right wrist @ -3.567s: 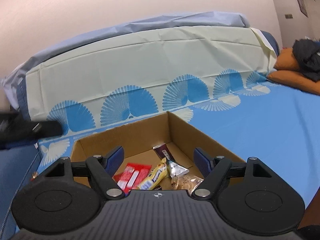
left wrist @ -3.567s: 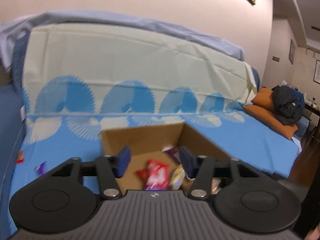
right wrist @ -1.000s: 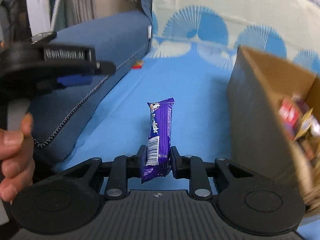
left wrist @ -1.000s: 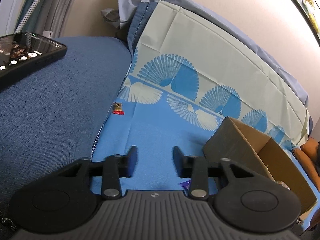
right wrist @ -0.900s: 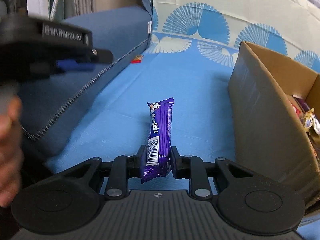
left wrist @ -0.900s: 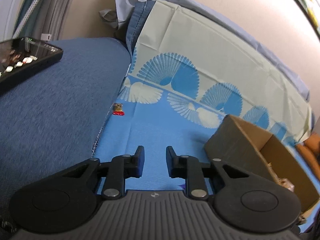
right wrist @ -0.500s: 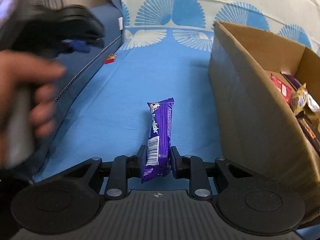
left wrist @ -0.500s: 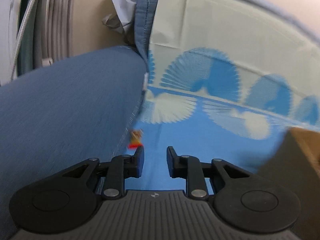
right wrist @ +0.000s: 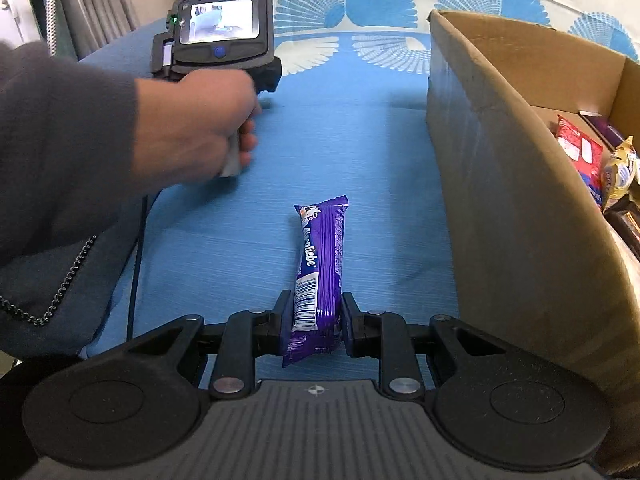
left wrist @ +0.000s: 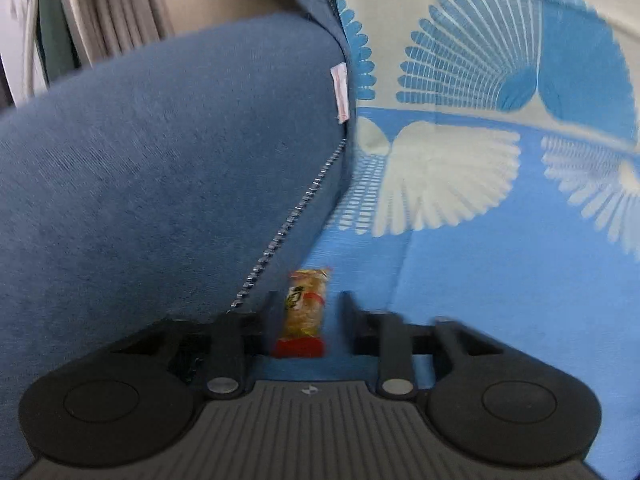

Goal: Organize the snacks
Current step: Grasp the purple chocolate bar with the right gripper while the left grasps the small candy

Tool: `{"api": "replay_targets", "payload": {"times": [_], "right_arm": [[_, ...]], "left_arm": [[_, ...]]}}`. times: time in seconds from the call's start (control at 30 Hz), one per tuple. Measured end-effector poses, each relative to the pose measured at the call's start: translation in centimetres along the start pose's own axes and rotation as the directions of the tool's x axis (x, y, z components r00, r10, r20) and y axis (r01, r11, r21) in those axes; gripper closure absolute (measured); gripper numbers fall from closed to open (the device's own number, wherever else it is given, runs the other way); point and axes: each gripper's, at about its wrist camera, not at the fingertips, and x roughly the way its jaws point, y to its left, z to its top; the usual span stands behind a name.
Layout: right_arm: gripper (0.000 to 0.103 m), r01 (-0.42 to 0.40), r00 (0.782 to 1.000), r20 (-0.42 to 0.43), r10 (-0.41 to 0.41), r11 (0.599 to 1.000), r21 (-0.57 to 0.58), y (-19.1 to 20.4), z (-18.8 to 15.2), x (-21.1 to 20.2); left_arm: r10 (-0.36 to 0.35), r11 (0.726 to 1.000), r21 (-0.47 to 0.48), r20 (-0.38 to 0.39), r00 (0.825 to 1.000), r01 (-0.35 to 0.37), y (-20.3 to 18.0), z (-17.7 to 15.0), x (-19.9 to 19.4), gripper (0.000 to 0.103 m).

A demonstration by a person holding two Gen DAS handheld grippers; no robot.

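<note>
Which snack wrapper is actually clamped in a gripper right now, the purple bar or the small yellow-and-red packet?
The purple bar: the right gripper pinches its near end. The yellow-and-red packet lies between the left gripper's closing jaws, gaps still showing.

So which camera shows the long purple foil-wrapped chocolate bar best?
The right wrist view: the long purple foil-wrapped chocolate bar lies there in full, its near end clamped in the right hand-held gripper. The left wrist view does not show it.

our left gripper (left wrist: 306,310) points steeply down, its jaws just closing with a small gap either side of what lies between them. our left hand (right wrist: 200,128) grips its handle. our right gripper (right wrist: 312,314) is clamped.
</note>
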Motion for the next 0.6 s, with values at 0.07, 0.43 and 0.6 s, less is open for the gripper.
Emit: {"api": "replay_targets", "payload": {"times": [0.07, 0.43, 0.6], "right_arm": [[0.077, 0.000, 1.000, -0.010, 0.000, 1.000, 0.002, 0.0, -0.1, 0.0], [0.077, 0.004, 1.000, -0.007, -0.003, 1.000, 0.000, 0.4, 0.3, 0.6], [0.077, 0.013, 1.000, 0.013, -0.013, 1.000, -0.012, 0.1, 0.0, -0.3]], "left_arm": [[-0.029, 0.999, 0.043, 0.007, 1.000, 0.029, -0.1, 0.0, -0.6, 0.086], [-0.397, 0.913, 0.095, -0.024, 0.918, 0.397, 5.3, -5.8, -14.7, 0.086], [-0.507, 0.844, 0.105, -0.164, 0.846, 0.526, 9.0, -12.5, -19.0, 0.086]]}}
